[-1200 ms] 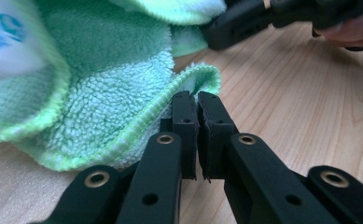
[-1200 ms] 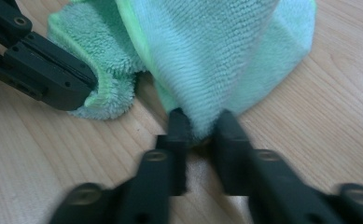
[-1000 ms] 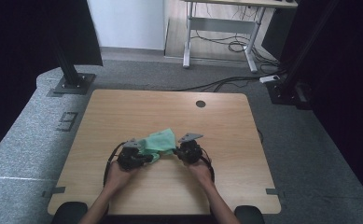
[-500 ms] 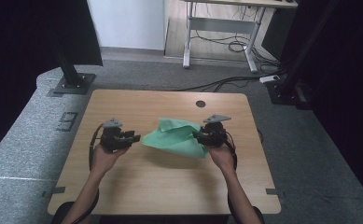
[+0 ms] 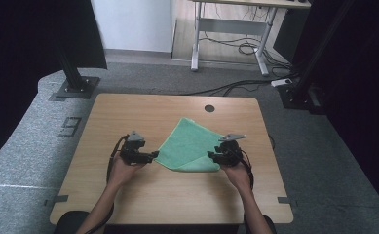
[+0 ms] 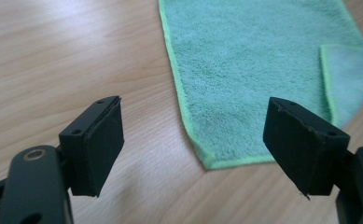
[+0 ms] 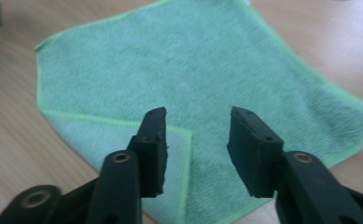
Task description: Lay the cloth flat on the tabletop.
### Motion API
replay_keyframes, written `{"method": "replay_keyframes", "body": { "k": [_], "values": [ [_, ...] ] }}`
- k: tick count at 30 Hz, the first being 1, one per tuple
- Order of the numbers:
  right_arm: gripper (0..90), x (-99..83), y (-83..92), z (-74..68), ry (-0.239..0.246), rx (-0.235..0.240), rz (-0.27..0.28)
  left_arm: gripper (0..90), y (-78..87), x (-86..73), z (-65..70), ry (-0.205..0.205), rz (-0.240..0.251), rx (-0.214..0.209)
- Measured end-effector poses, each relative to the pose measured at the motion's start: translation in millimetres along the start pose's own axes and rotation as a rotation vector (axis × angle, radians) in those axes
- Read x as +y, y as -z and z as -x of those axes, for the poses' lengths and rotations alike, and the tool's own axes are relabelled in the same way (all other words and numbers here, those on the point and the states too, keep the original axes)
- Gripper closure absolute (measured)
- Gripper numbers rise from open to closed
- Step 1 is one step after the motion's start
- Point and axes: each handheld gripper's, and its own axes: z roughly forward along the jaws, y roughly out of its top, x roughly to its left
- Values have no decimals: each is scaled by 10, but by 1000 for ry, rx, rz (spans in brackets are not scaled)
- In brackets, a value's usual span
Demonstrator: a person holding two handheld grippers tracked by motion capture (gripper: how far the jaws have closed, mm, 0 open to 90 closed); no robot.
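A green cloth (image 5: 189,144) lies spread flat on the wooden table (image 5: 128,112), with one front corner folded over to show a paler underside (image 7: 123,135). My left gripper (image 5: 150,157) sits just left of the cloth's left corner. Its jaws have just been opening and stand wide, with the corner (image 6: 207,161) on the table ahead of them, untouched. My right gripper (image 5: 210,156) hovers over the cloth's right front part. Its jaws have just been closing a little but stay open (image 7: 198,114), with nothing pinched between them. The cloth (image 6: 244,56) (image 7: 170,60) is free of both.
A round hole (image 5: 209,108) sits in the table near its far edge. Bare wood surrounds the cloth on all sides. Beyond the table are a black stand base (image 5: 75,87), floor cables (image 5: 236,87) and a metal desk frame (image 5: 226,29).
A second ago both grippers held the cloth bunched close together. They pulled apart, stretched it out, lowered it and let go. It now lies flat with both grippers open.
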Motion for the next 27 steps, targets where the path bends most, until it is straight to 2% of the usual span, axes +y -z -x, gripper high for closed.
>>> {"method": "replay_keyframes", "body": {
  "k": [4,10,14,15,16,17,20,27],
  "values": [
    [616,-105,-93,-22,-9,28,-33,188,-225,-47,-11,-7,-45,48],
    [597,-201,-146,-85,3,35,-58,189,-334,-129,-53,-13,-98,115],
    [548,-281,-129,-131,21,20,-64,190,-320,-143,-36,-24,-100,126],
    [509,-328,-121,-137,29,-7,-71,190,-310,-142,-22,-37,-105,128],
    [509,-328,-121,-137,29,-7,-71,191,-310,-142,-22,-37,-105,128],
    [474,-369,-115,-131,29,-27,-78,190,-292,-153,-7,-48,-108,132],
    [448,-400,-112,-123,29,-40,-89,190,-266,-175,5,-53,-109,132],
    [388,-447,-133,-113,37,-77,-104,189,-122,-306,86,-68,-117,112]
  ]
}}
